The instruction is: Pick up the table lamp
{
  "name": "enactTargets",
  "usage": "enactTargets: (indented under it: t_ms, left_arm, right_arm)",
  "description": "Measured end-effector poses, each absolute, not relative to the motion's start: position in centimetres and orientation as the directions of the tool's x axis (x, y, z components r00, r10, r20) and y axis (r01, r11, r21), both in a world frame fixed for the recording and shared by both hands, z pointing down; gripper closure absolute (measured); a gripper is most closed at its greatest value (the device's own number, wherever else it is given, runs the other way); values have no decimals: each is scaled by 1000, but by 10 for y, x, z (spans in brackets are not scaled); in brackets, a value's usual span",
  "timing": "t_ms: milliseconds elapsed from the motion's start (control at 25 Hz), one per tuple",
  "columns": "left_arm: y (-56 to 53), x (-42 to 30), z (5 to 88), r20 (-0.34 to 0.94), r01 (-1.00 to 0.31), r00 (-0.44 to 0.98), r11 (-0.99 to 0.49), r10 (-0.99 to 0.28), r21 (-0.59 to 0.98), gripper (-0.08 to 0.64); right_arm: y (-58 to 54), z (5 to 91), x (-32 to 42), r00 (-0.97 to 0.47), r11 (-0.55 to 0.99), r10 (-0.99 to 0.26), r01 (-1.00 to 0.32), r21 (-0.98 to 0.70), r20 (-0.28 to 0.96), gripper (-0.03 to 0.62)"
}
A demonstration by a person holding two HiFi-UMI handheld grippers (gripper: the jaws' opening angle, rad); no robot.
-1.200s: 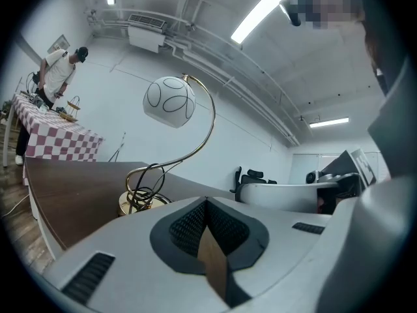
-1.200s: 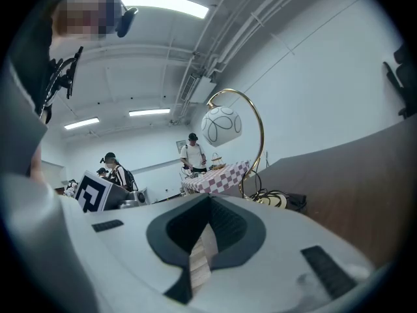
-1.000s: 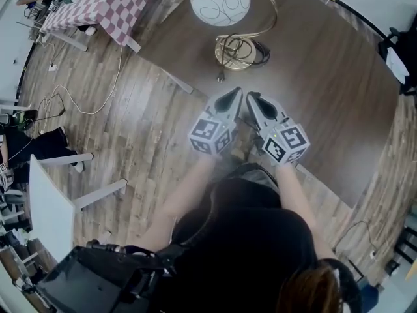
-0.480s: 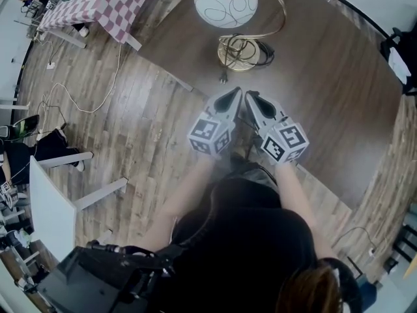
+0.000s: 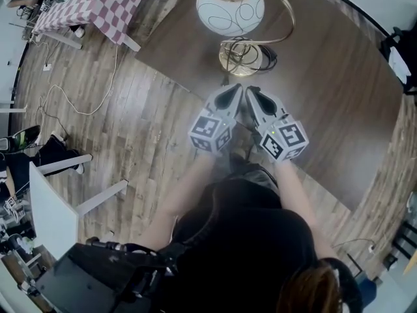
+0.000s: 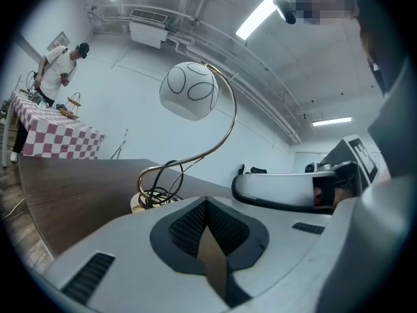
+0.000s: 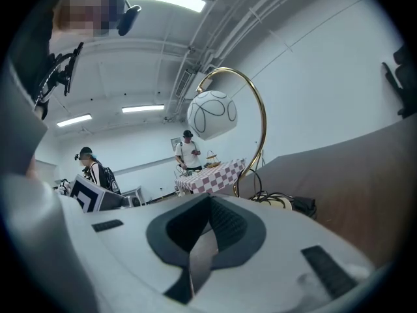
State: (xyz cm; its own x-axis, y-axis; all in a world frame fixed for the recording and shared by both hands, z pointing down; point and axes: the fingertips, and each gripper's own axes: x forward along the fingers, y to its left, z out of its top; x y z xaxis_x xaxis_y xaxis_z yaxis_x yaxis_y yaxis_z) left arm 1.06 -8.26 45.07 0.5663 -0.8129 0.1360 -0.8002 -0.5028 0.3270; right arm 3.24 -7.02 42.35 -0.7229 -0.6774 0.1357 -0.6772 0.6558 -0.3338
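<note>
Table lamp point(image 5: 232, 13) upright on table point(image 5: 326, 83), gold stem arching from base over to globe shade, left gripper point(image 5: 236, 91) and right gripper point(image 5: 250, 92) clenched empty, near base

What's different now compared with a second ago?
The left tongs and right tongs edged forward, closer to the base of the table lamp. Nothing was grasped: both stay shut and empty, side by side, and the lamp stands untouched on the table.

Wood-plank floor point(image 5: 137, 135), dark brown tabletop point(image 5: 339, 96) from 12 to 3 o'clock, checked-cloth table point(image 5: 98, 2) at 11 o'clock, white table point(image 5: 49, 208) at 8 o'clock, loose cables point(image 5: 115, 67) at 10 o'clock, white walls point(image 6: 124, 116), ceiling strip lights point(image 6: 260, 15)
</note>
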Motion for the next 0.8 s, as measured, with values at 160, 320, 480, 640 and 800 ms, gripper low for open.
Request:
enactTargets:
  t_ms: [160,320,480,640,800]
  left_arm:
    - [-90,8,452,138,-797,571,-506,-809,330,560]
    - [-103,6,455,142,-796,574,-508,-807,329,560]
    - [-113,5,459,147,-791,583,-518,-799,326,559]
    - [-125,-2,464,154,-795,581,-518,-799,316,560]
    - [-135,-13,472,167,-805,570,-507,-805,308,559]
  right_arm:
    - [-79,425,30,-713,643,-686,-687,-337,145,588]
    - [-89,428,26,-711,640,-687,-689,-341,150,588]
    - [-98,433,22,-709,633,-687,-690,-351,156,588]
    - [-108,440,12,-715,632,-680,-684,-364,163,588]
    - [-117,447,7,-720,626,-673,-677,-387,170,588]
